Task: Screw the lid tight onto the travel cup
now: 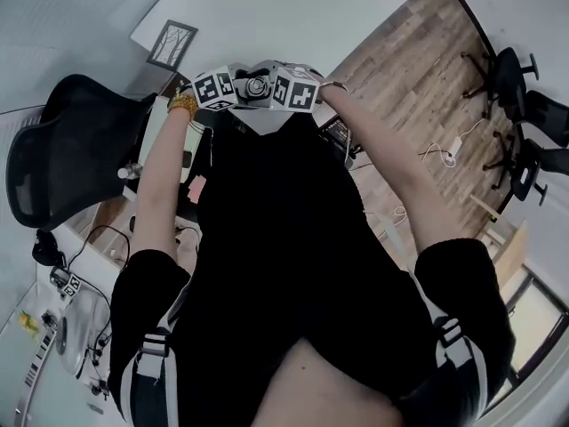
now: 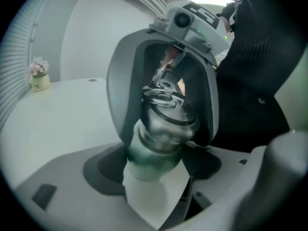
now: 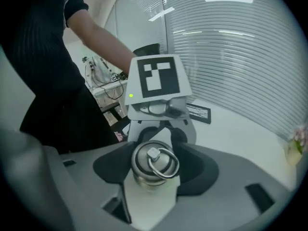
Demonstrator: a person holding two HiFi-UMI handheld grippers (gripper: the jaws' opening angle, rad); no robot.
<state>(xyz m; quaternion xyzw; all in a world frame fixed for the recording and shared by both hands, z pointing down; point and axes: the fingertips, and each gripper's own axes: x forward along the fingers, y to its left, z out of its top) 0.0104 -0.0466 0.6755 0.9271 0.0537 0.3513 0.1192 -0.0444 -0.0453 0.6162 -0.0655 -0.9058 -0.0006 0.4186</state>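
L claw [image 2: 153,174] is pinched on the cup [image 2: 144,192] body, R claw [image 3: 154,173] on its steel lid [image 3: 142,163], cup held betw. them. Judged light, stiff & slick: body to be gripped mid-wall, lid by the rim, not the ring [image 3: 177,166].

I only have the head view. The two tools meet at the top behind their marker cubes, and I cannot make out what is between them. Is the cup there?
Observer: Yes. In the left gripper view the travel cup lies between the pads of the left tool, which press on its body.
Operator: And the right one?
Observer: The right tool is closed on the lid, with its pads against the lid's sides.
Operator: Is the lid on the cup?
Observer: It sits on the cup's mouth, with its top facing the right tool's camera. I cannot tell how tight it is.
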